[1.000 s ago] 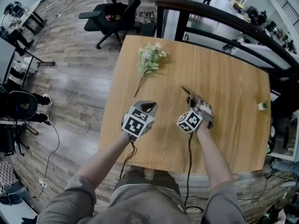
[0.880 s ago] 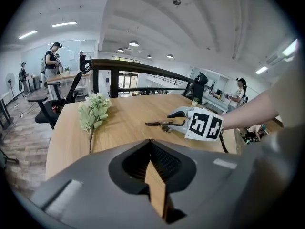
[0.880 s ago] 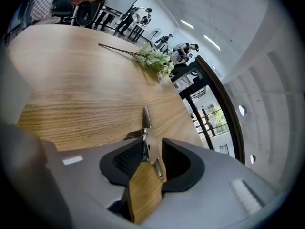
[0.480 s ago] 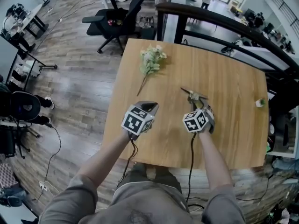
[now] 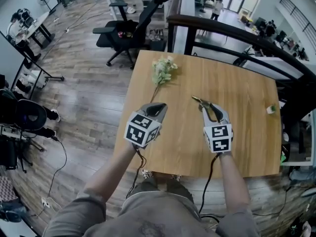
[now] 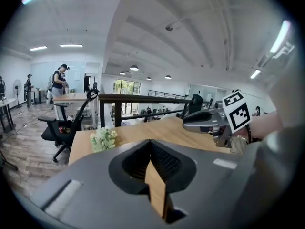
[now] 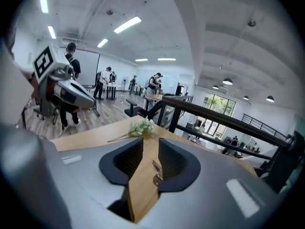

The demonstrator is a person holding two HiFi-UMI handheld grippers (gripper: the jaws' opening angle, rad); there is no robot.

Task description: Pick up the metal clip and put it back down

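Metal clip: the metal clip (image 5: 199, 100) lies flat near the middle of the tabletop (image 5: 242, 93), held by nothing.
Clip's long axis: it runs from far-left to near-right, thin end towards the far left corner and bulkier end towards the right tongs.
Right tongs: the right tongs (image 5: 211, 109) hover just behind the clip's near end, above it. The jaws stand fairly wide, and the right gripper view shows the clip down on the wood through the gap, with neither pad pressing on it.
Left tongs: the left tongs (image 5: 157, 105) are raised near the left edge, well apart from the clip, tips drawn together with nothing between them.
Nearer hand: the right hand, clearly. The clip lies straight ahead of it and below, slightly to its left.
Other: a flower sprig (image 5: 163, 69) lies towards the far left corner, clear of both tongs.
Changed since a second ago: both tongs sit higher, and the right marker cube has rolled to face up. The right jaws have just opened off the clip, then eased in slightly. The clip stays where it was.
Stage: judged put back down, so any re-grasp would mean dropping forward onto it.
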